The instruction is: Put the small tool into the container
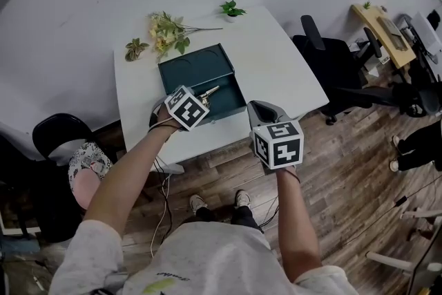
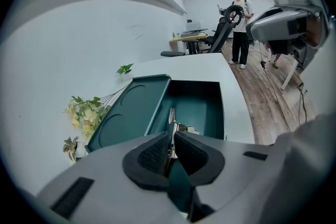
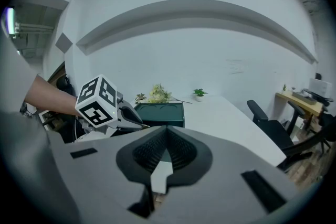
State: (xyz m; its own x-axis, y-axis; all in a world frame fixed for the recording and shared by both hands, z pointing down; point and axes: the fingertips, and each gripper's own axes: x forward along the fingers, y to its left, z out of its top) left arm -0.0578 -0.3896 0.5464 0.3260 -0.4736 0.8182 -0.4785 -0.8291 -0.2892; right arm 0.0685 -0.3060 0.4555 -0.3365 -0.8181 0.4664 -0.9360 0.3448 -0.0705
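Item: dark green metal container (image 1: 231, 97), hinged lid open flat toward 11 o'clock, on a white table (image 1: 276, 59) with bare surface from 1 to 4 o'clock.
Left gripper (image 2: 170, 147): forearm extended from 7 o'clock, jaws clamped on a small silver metal tool (image 2: 171, 123) above the container's near rim.
Right gripper (image 3: 167, 139): jaws closed together, empty, at the table's near edge, 4 o'clock of the container.

1. We see the small tool (image 2: 171, 122), a slim silvery metal piece, clamped between the jaws of the left gripper (image 2: 169, 150), its tip reaching over the open box.
2. We see the container (image 1: 224, 112), a dark green box on the white table (image 1: 276, 59), with its lid folded back flat.
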